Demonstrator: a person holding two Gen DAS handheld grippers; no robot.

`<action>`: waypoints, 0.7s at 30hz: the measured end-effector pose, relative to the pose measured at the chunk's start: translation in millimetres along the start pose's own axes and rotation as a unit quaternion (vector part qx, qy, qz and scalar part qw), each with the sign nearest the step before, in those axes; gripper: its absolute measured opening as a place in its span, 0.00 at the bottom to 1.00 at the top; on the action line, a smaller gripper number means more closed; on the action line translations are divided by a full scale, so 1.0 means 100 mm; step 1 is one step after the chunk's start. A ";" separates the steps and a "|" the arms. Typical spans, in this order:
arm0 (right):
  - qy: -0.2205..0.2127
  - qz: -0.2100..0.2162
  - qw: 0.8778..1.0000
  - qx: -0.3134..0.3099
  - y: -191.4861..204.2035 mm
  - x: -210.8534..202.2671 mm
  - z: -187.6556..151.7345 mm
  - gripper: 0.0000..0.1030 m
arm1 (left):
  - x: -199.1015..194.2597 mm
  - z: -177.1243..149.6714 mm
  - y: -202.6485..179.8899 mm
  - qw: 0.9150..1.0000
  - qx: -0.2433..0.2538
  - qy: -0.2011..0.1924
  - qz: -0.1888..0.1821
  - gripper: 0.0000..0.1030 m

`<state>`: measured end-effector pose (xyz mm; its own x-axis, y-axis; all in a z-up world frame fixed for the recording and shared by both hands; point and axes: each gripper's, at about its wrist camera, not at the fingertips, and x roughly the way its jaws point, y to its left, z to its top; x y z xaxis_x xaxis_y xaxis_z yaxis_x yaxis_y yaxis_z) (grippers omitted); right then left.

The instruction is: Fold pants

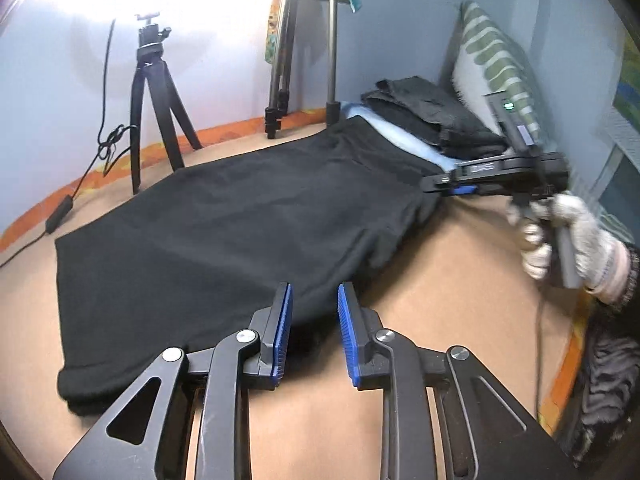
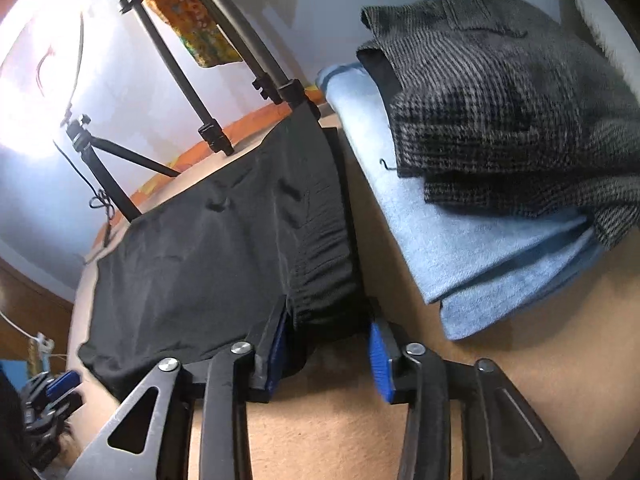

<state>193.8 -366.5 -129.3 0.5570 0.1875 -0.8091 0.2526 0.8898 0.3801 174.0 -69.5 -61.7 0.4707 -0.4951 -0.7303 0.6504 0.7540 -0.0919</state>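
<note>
1. Black pants [image 1: 224, 220] lie folded flat on the tan surface [image 1: 460, 300], stretching from the near left corner toward the far wall.
2. Left hand-held gripper [image 1: 314, 330]: jaws spread apart, blue pads [image 1: 347, 328] visible, hovering over the near edge of the pants. Nothing pinched; a gap shows between the pads and the cloth.
3. Right hand-held gripper [image 2: 330, 350]: jaws partly spread, with the waistband end of the pants between them. The left pad sits against the fabric, the right pad stands apart from it, so no firm pinch visible.
4. In the left wrist view the right hand-held gripper shows at the far right corner of the pants, held by a gloved hand [image 1: 568, 236] with a dark sleeve.
5. Folded stack just beside the pants at the waistband end: light blue jeans [image 2: 472, 240] below, grey checked garment [image 2: 500, 96] on top.
6. A striped pillow [image 1: 496, 68] leans on the wall behind the stack.
7. Small black tripod [image 1: 154, 92] with a cable stands far left, a taller tripod [image 1: 304, 48] beside it near the wall.
8. Bright lamp glare in the upper left.
</note>
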 end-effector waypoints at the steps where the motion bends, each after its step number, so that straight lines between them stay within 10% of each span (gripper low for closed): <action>1: 0.000 0.005 1.000 0.007 -0.02 0.00 0.00 0.40 | 0.07 0.02 0.00 1.000 0.002 0.003 0.005 0.29; 7: 0.000 0.029 0.999 0.027 -0.19 -0.07 -0.02 0.52 | 0.49 -0.10 -0.03 0.997 0.012 0.075 -0.025 0.29; 21: 0.001 0.092 0.993 0.077 -0.57 -0.45 0.05 0.56 | 0.34 0.18 -0.70 0.995 0.096 0.012 0.003 0.50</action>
<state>157.7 -428.1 -112.4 0.6039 0.3426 -0.7197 0.2635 0.7663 0.5859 154.6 -146.9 -67.9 0.4627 -0.4787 -0.7461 0.7504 0.6596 0.0422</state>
